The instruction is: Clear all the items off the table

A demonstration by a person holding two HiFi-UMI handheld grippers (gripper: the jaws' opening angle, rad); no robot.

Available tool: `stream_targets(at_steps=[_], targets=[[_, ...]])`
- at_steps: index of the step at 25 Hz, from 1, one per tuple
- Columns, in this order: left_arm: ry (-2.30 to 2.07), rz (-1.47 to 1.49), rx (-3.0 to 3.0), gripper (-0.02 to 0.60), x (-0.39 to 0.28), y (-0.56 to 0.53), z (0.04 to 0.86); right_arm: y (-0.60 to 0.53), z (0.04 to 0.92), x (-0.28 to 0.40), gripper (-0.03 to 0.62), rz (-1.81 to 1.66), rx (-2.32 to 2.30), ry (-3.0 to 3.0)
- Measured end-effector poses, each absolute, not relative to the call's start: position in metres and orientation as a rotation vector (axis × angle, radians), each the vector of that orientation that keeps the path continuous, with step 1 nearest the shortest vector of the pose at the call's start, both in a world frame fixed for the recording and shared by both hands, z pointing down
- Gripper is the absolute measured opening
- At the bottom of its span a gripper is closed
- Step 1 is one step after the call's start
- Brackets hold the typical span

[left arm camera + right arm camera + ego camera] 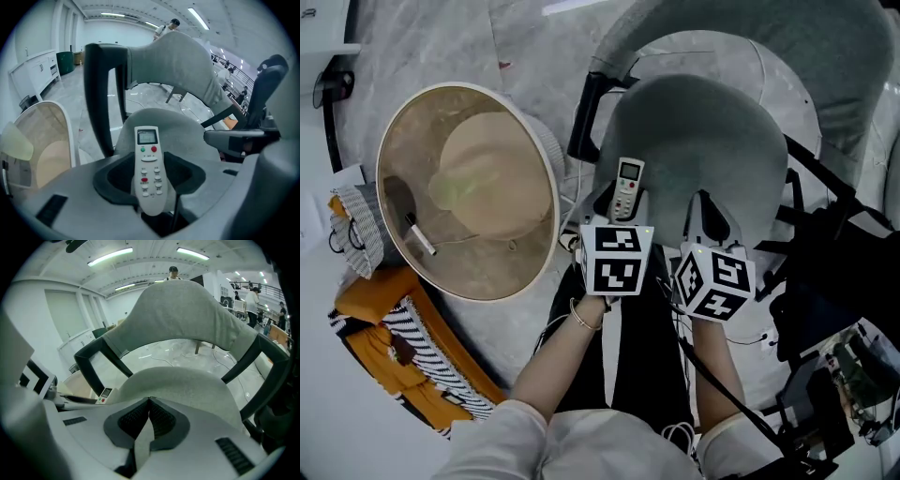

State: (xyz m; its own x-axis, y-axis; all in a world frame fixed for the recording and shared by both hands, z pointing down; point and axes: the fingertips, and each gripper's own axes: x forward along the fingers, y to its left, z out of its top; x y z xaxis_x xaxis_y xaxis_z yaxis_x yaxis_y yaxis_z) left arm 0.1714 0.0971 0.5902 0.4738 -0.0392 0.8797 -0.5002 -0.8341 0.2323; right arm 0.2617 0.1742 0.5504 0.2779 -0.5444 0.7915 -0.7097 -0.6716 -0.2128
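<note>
a grey upholstered chair (703, 141) stands on the pale marbled floor (431, 47), with its black armrest (586, 117) at the seat's left edge and its curved backrest (183, 310) rising behind. an orange cushion (370, 292) and a black-and-white striped cloth (431, 347) lie at the floor's lower left. black gear (834, 272) crowds the right edge. white cabinets (35, 70) and a dark green bin (65, 61) stand along the far wall, under strip lights (110, 256).
</note>
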Motion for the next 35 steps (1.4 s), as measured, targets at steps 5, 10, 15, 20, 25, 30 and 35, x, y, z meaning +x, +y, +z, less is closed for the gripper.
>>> stream_targets(at_steps=[5, 10, 15, 20, 25, 30, 35], targets=[[-0.431, 1.355, 2.264, 0.199, 0.214, 0.098, 0.607, 0.191, 0.56, 0.291, 0.025, 1.356, 2.368, -1.156], [-0.435, 1.396, 2.268, 0.199, 0.235, 0.094, 0.625, 0.207, 0.57, 0.304, 0.025, 1.385, 2.353, -1.138], [-0.435, 1.442, 2.28, 0.201, 0.239, 0.089, 0.639, 0.215, 0.578, 0.308, 0.025, 1.418, 2.351, -1.115], [-0.412, 1.41, 2.287, 0.228, 0.248, 0.085, 0.642, 0.209, 0.581, 0.311, 0.025, 1.422, 2.346, -1.108], [-0.408, 1.362, 2.289, 0.249, 0.242, 0.091, 0.626, 0.203, 0.581, 0.31, 0.025, 1.431, 2.338, -1.101], [-0.414, 1.275, 2.293, 0.247, 0.225, 0.095, 0.603, 0.185, 0.573, 0.295, 0.025, 1.409, 2.286, -1.156], [-0.468, 1.175, 2.263, 0.195, 0.184, 0.085, 0.585, 0.155, 0.561, 0.262, 0.025, 1.377, 2.206, -1.257]])
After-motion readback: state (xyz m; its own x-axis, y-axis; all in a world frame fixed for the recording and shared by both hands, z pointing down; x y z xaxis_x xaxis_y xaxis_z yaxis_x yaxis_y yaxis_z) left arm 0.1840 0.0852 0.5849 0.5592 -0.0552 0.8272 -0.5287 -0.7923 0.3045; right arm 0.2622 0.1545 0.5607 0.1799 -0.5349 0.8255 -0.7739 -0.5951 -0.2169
